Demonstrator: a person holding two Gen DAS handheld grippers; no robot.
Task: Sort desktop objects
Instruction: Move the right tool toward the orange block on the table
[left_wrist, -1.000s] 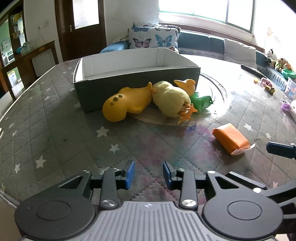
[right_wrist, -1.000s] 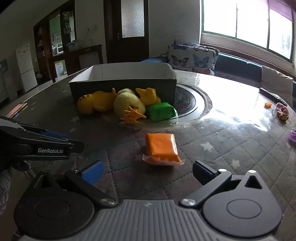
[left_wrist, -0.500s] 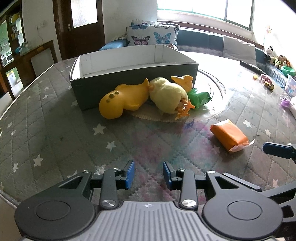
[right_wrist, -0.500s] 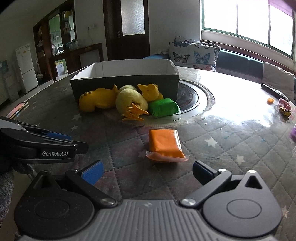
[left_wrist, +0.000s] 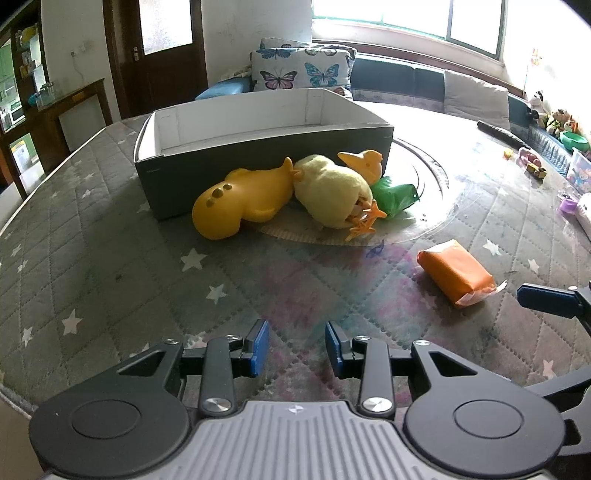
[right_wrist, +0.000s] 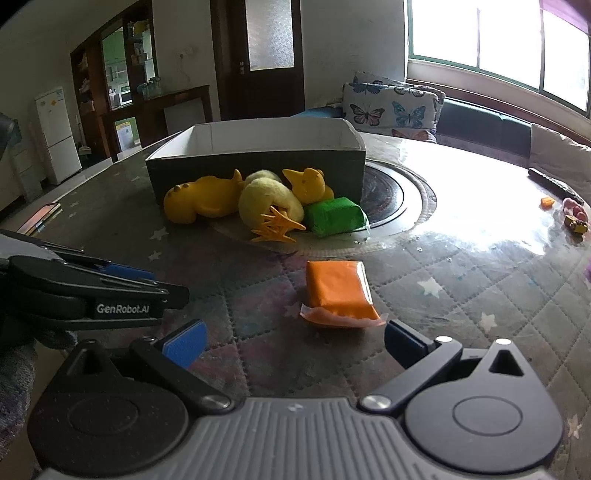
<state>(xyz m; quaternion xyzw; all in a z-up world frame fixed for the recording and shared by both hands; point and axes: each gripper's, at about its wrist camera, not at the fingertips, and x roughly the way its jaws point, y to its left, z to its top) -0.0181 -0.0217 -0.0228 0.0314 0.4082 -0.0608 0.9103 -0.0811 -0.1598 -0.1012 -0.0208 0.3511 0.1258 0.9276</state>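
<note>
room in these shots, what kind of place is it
Most likely a home living or dining room: a window sofa with butterfly cushions, a white fridge beyond, and a quilt-covered round table.

Ahead of the right gripper (right_wrist: 293, 341) lay an orange packet (right_wrist: 338, 291) in smooth, slightly shiny wrap. Beyond it the green packet (right_wrist: 336, 219) looked glossy, the plush chick (right_wrist: 264, 201) fuzzy, the yellow toy (right_wrist: 199, 201) smooth like rubber. The box (right_wrist: 255, 171) was matt cardboard. The counter (right_wrist: 461, 266) showed quilted cloth under a glossy clear cover.
</note>
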